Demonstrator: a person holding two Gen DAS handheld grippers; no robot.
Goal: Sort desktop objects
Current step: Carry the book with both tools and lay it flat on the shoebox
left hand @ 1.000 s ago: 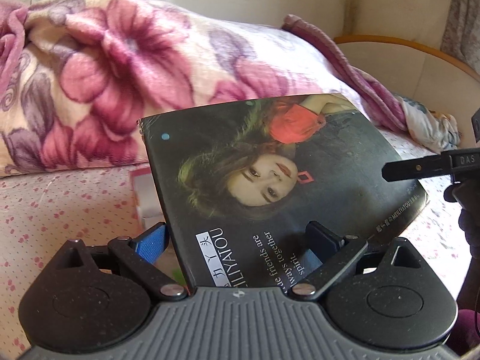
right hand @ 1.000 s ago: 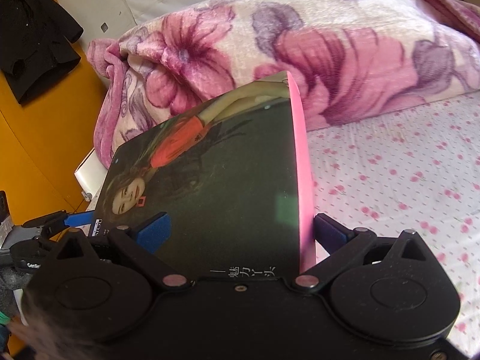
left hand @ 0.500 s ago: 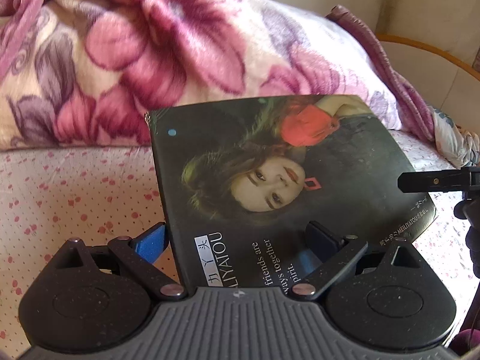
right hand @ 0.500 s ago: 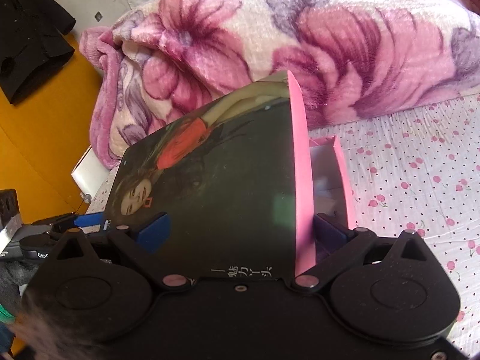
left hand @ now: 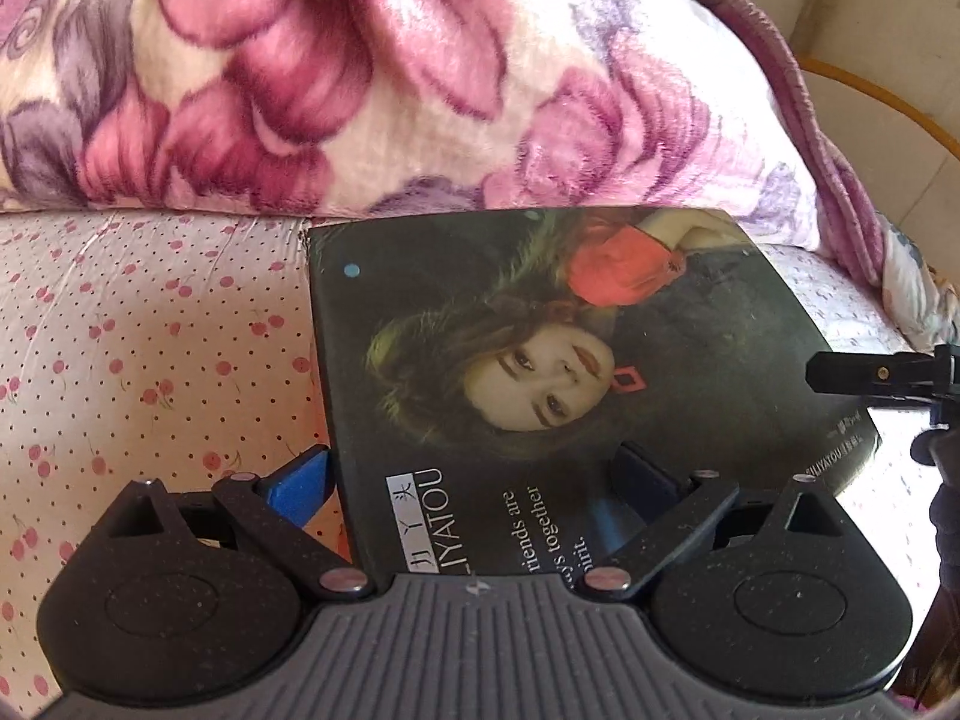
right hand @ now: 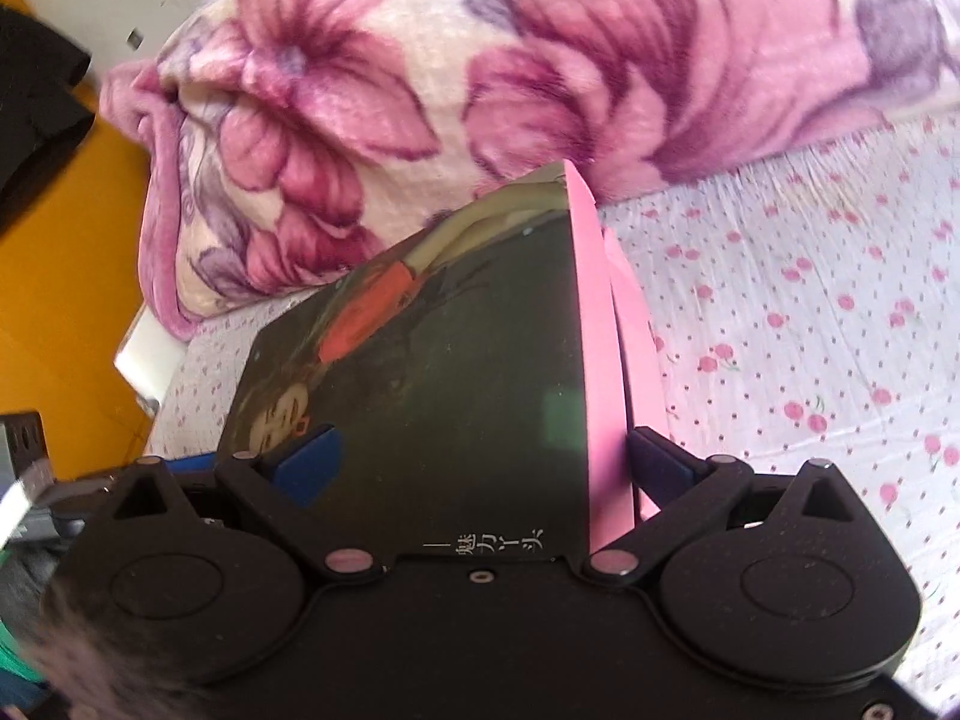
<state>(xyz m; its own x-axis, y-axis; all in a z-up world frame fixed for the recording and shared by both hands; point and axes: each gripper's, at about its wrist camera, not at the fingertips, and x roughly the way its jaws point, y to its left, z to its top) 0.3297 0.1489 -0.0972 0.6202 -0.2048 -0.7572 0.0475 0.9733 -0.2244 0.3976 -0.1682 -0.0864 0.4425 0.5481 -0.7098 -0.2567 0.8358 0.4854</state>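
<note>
A dark box lid (left hand: 540, 360) printed with a woman's portrait and the word YATOU is held between both grippers over a bed. My left gripper (left hand: 474, 480) is shut on its near edge. My right gripper (right hand: 480, 462) is shut on the same lid (right hand: 456, 360) at its pink side wall (right hand: 594, 372). A pink box base (right hand: 639, 354) lies just beyond the lid on the sheet. The right gripper's fingers (left hand: 864, 373) show at the lid's far right edge in the left wrist view.
A folded pink floral blanket (left hand: 390, 72) lies right behind the lid, also in the right wrist view (right hand: 540, 78). The cherry-print sheet (right hand: 810, 300) spreads to the right. An orange headboard (right hand: 60, 270) with a black garment (right hand: 36, 108) stands at left.
Both grippers carried the lid down and towards the blanket. The pink box base came into the right wrist view and now sits mostly under the lid.
</note>
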